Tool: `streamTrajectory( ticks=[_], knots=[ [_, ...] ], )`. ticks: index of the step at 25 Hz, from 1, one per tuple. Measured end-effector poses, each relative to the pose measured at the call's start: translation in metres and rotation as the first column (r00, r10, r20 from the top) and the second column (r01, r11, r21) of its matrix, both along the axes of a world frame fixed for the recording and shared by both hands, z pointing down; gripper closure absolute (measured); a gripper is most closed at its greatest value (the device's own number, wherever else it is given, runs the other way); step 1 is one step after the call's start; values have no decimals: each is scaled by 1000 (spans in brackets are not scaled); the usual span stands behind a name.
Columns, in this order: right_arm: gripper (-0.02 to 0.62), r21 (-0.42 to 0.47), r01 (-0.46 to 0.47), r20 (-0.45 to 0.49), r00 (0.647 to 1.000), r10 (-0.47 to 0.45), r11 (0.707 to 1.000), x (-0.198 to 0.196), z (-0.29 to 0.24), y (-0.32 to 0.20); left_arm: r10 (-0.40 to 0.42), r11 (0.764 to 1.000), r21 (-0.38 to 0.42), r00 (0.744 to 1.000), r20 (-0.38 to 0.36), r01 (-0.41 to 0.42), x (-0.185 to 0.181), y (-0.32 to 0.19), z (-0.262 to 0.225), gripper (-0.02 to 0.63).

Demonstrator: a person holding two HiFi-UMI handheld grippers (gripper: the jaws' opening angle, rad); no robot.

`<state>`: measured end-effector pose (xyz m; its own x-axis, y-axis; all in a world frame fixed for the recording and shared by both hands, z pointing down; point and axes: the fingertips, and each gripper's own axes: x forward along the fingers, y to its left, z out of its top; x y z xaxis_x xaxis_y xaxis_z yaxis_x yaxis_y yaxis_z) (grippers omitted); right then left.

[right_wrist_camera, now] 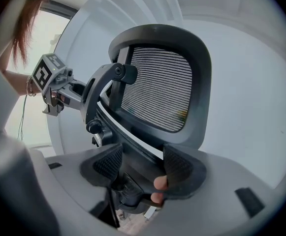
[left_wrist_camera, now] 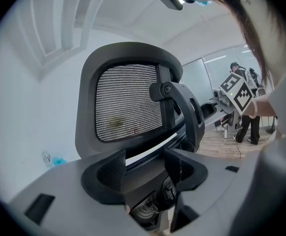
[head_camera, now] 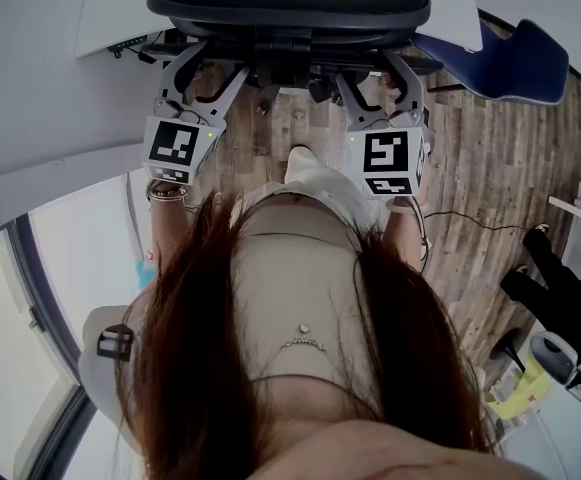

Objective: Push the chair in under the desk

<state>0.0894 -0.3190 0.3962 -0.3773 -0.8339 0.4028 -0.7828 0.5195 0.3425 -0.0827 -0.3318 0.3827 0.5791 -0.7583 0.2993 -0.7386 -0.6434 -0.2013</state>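
you stand just behind the chair (head_camera: 288, 6), and its back is close against the front edge of the white desk (head_camera: 120, 3). the seat is hidden from above, so i cannot tell how far it is under the desk. i judge the push is near its end or in its last part.

the left gripper (head_camera: 210, 73) and the right gripper (head_camera: 375, 76) are set low on the back frame, one on each side of the middle column. this placing makes sense: two points at the same height give a straight push, so the chair should not turn on its wheels over the wooden floor (head_camera: 490, 168).

in both gripper views the jaws stand apart, with the dark lower bar of the back passing across the gap under the mesh panel (left_wrist_camera: 128, 102). neither gripper clamps anything. they seem to press against the frame and not to hold it. whether the pads touch the bar i cannot say. in the right gripper view two fingertips (right_wrist_camera: 158, 183) show just beside one pad.

about containers, i see none here whose inside i could tell you.
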Motion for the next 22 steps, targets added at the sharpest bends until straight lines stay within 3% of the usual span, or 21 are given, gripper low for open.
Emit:
streamTrajectory(
  ticks=[18,22],
  knots=[
    [324,27,9,4,1000,-9,1000,-1,0,-2,3,1000,15,1000,-4,-3,0,-3,0,365],
    [325,37,7,2,1000,-7,999,0,0,-4,1,1000,-3,1000,23,-1,0,-2,3,365]
  ],
)
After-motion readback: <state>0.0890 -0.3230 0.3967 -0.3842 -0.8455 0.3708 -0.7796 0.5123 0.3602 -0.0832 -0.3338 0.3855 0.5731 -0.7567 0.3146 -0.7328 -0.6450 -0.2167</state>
